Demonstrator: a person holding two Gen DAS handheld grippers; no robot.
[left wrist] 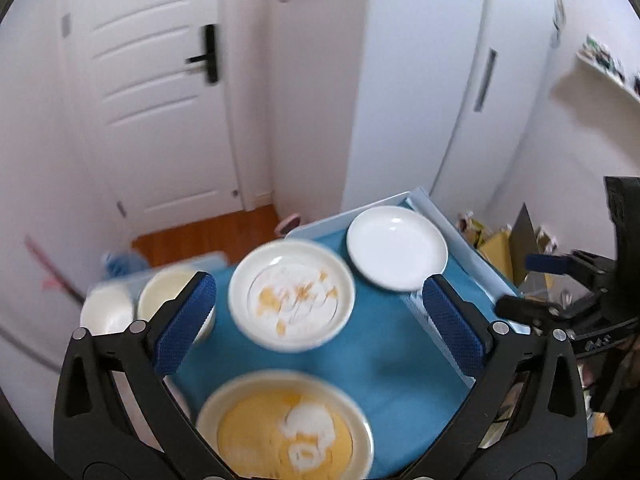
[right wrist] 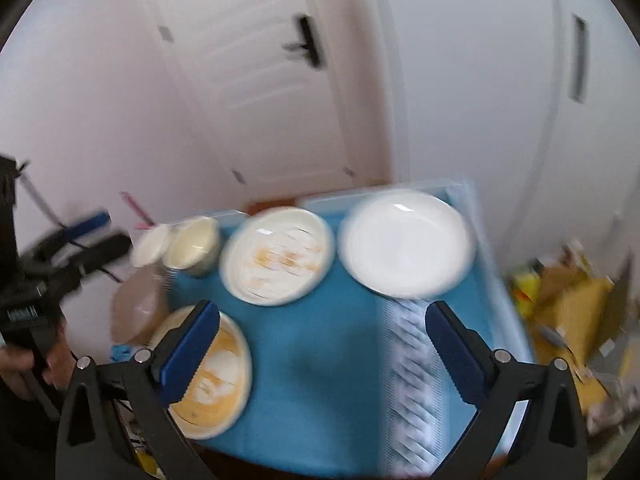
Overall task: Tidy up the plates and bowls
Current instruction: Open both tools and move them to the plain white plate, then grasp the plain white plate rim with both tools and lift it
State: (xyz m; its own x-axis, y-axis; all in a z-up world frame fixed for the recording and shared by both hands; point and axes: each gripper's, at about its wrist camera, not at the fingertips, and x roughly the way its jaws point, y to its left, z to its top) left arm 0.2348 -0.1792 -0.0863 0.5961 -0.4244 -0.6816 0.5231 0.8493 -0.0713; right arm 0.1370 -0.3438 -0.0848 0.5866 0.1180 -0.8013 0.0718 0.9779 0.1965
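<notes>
Blue-padded left gripper [left wrist: 318, 328] and right gripper [right wrist: 320, 350] both gape wide, holding nothing. On the blue tablecloth [left wrist: 400, 380], nearest at 6 o'clock, sits the yellow plate [left wrist: 284, 432]; beyond, the patterned plate [left wrist: 292, 294]; farthest, at 1 o'clock, the white plate [left wrist: 396, 254]; two bowls [left wrist: 168, 292] at 9 o'clock.

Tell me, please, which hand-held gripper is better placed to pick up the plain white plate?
Probably the right hand-held gripper: its jaws are open and empty, and the plain white plate lies ahead toward its right finger. The left hand-held gripper faces the orange-patterned plate instead.
</notes>
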